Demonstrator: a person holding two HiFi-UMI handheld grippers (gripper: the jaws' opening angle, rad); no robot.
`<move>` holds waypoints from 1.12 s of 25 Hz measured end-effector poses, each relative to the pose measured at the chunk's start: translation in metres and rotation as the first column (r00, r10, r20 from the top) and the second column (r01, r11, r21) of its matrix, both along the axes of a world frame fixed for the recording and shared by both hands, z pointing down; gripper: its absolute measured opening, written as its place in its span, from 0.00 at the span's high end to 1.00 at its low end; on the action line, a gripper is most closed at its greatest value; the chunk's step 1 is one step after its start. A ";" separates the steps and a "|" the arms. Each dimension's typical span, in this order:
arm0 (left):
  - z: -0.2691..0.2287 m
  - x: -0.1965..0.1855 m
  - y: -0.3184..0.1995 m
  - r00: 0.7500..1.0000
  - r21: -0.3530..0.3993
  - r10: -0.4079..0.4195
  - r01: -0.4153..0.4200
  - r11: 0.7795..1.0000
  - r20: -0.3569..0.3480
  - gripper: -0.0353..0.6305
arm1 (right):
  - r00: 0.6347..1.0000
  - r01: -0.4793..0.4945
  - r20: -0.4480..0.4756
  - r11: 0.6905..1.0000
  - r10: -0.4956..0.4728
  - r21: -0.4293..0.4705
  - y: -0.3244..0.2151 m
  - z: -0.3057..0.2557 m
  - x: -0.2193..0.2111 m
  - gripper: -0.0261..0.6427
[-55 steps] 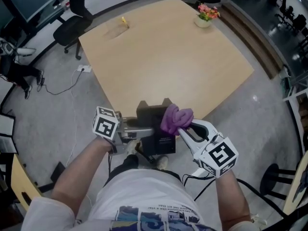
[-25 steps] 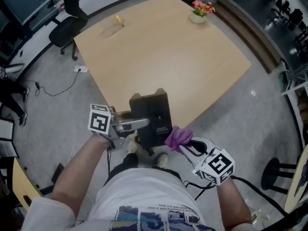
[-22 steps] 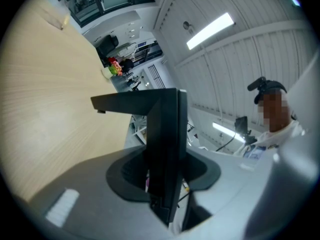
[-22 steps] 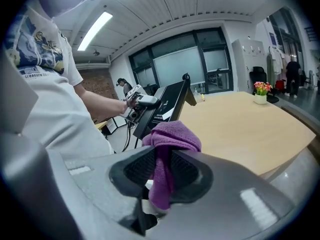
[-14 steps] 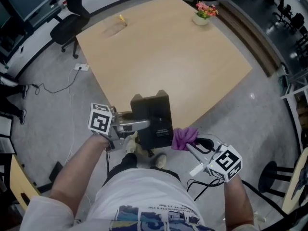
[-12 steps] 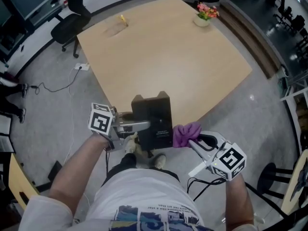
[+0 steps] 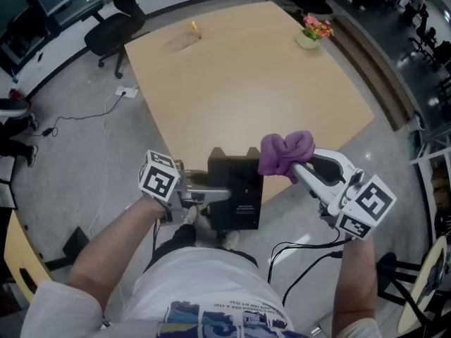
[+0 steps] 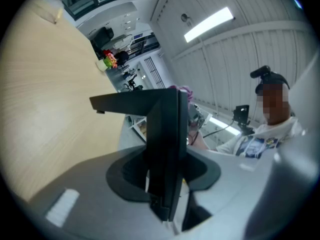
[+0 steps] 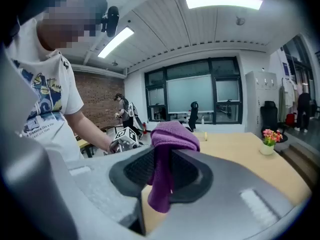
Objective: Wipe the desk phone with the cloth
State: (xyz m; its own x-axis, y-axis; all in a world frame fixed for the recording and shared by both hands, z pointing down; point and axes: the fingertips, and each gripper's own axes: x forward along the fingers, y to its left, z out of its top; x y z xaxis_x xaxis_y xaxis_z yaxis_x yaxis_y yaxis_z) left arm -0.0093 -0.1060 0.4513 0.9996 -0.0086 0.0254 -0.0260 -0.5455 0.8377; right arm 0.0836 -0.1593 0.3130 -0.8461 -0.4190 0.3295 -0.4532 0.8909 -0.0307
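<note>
Head view: holds the black phone point(image 7: 239, 189) by its left edge in the left tool point(image 7: 218, 194), lifted off the worktop point(image 7: 239, 83) and hanging at its near edge, labelled side up. Carries the purple cloth point(image 7: 285, 153) in the right tool point(image 7: 299, 169), now raised to the phone's top right corner, touching it or just beside it. Sat a second ago low at the phone's bottom right corner. Looks like the end of an upward stroke along that side, or a lift to start a fresh pass across the top; either way, leaves most of the phone still to wipe.

Left tool view: grips the phone edge-on, with the jaws part-way apart and pressed on both its faces. Keeps it steady for wiping.

Right tool view: pinches a fold of cloth between narrow jaws, with a bunch above and a tail hanging below. Shows no phone beyond the cloth, so cannot confirm contact here.
</note>
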 end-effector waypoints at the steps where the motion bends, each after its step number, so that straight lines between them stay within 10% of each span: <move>1: 0.000 0.003 0.002 1.000 -0.001 0.010 -0.010 1.000 0.000 0.68 | 1.000 0.022 0.011 1.000 -0.022 0.002 -0.003 -0.005 -0.005 0.83; 16: -0.018 0.028 0.037 0.995 -0.006 0.097 -0.097 0.995 -0.013 0.68 | 0.904 0.420 -0.028 0.898 -0.427 -0.134 0.009 0.027 -0.098 0.83; 28: -0.025 0.015 0.048 0.997 0.005 0.080 -0.080 0.997 -0.021 0.68 | 0.897 0.379 -0.156 0.901 -0.414 -0.209 -0.018 0.080 -0.110 0.83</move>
